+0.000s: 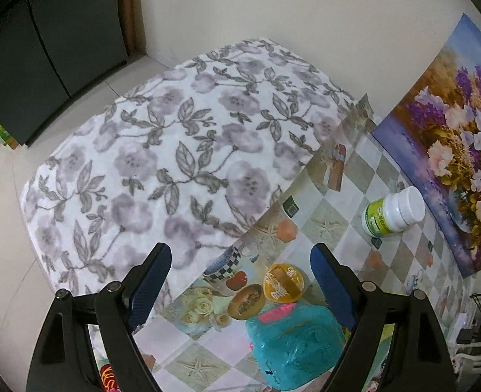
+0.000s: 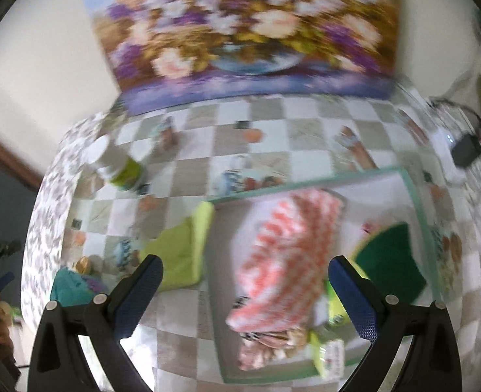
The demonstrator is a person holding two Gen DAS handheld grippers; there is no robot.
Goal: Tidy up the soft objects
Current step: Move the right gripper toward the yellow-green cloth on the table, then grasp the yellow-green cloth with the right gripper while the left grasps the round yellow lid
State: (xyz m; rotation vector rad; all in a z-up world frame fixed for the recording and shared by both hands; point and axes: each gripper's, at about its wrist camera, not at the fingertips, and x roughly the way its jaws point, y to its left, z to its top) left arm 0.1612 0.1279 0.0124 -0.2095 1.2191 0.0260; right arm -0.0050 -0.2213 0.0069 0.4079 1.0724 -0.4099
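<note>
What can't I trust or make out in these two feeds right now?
- Right wrist view: motion blur throughout; items under the red-checked cloth in the tray are unidentifiable.
- Left wrist view: teal bag is cut off by the right finger and bottom edge.
- Bottle label is too small to read.

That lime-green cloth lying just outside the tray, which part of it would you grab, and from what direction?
The lime-green cloth lies flat on the table, partly against the tray rim. I would probably pinch its near edge, coming down from above with the open right tool, since a flat soft thing offers only an edge or a fold to bunch. The view is blurred, so exact folds are unclear.
</note>
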